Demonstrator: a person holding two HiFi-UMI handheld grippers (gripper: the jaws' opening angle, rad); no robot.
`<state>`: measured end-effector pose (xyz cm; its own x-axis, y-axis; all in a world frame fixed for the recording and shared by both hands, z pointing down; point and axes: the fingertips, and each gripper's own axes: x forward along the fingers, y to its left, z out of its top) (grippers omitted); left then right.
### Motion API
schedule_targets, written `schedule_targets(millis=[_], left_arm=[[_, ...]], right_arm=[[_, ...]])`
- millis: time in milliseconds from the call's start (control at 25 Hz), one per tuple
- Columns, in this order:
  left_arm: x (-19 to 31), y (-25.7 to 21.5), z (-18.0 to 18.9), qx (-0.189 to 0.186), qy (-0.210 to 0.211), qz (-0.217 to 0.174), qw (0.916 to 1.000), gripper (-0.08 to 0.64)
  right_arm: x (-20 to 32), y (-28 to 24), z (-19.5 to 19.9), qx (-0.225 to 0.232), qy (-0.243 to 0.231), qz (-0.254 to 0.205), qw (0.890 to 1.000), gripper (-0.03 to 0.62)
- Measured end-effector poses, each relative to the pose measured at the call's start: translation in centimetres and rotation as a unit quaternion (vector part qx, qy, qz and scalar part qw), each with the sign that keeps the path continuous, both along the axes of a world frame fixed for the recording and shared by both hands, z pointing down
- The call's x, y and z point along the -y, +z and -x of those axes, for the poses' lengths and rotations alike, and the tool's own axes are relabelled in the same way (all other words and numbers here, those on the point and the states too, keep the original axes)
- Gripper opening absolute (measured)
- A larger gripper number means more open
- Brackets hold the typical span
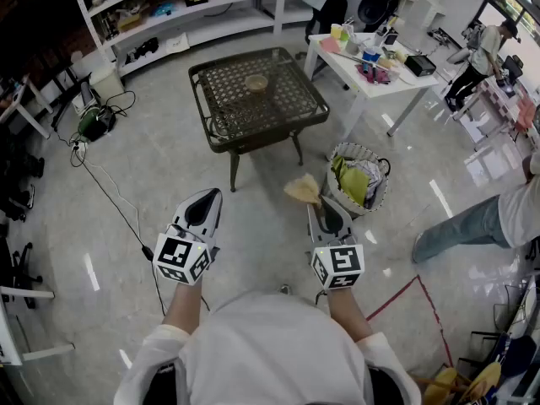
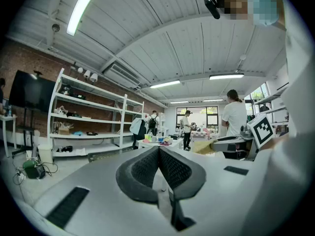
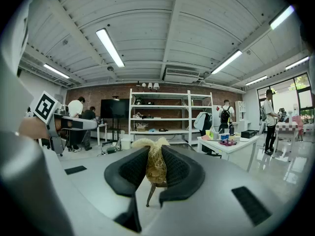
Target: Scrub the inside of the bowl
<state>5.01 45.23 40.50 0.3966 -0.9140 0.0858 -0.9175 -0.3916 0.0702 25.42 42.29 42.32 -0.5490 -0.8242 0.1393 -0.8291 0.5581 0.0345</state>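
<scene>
A small tan bowl (image 1: 256, 82) rests on the dark lattice-top table (image 1: 287, 112) ahead of me, well beyond both grippers. My right gripper (image 1: 323, 205) is shut on a pale fibrous scrubber (image 1: 303, 190), whose tuft sticks out past the jaws; in the right gripper view the scrubber (image 3: 156, 162) is pinched between the pads (image 3: 175, 169). My left gripper (image 1: 205, 199) is shut with nothing in it, and its pads (image 2: 142, 168) meet in the left gripper view. Both grippers hover over the floor, short of the table.
A lined wicker basket (image 1: 359, 177) with yellow and white stuff stands right of the table. A white table (image 1: 371, 83) with clutter is at the back right, shelving (image 1: 181, 15) along the back. Cables (image 1: 110, 194) trail on the floor to the left. A person's leg (image 1: 460, 226) is at the right.
</scene>
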Motion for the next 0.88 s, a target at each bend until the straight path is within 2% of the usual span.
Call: schedule_targets(millis=[280, 440, 880], left_arm=[[0.7, 0.2, 0.7, -0.001, -0.003, 0.003, 1.0000, 0.032], [0.4, 0.3, 1.4, -0.009, 0.000, -0.001, 1.0000, 0.032], [1.3, 2.4, 3.1, -0.028, 0.003, 0.013, 0.9995, 0.034]], right_arm=[[0.7, -0.2, 0.7, -0.001, -0.002, -0.002, 1.000, 0.089], [0.4, -0.3, 1.3, 0.013, -0.003, -0.001, 1.000, 0.091], [1.4, 1.1, 1.6, 0.015, 0.021, 0.012, 1.000, 0.091]])
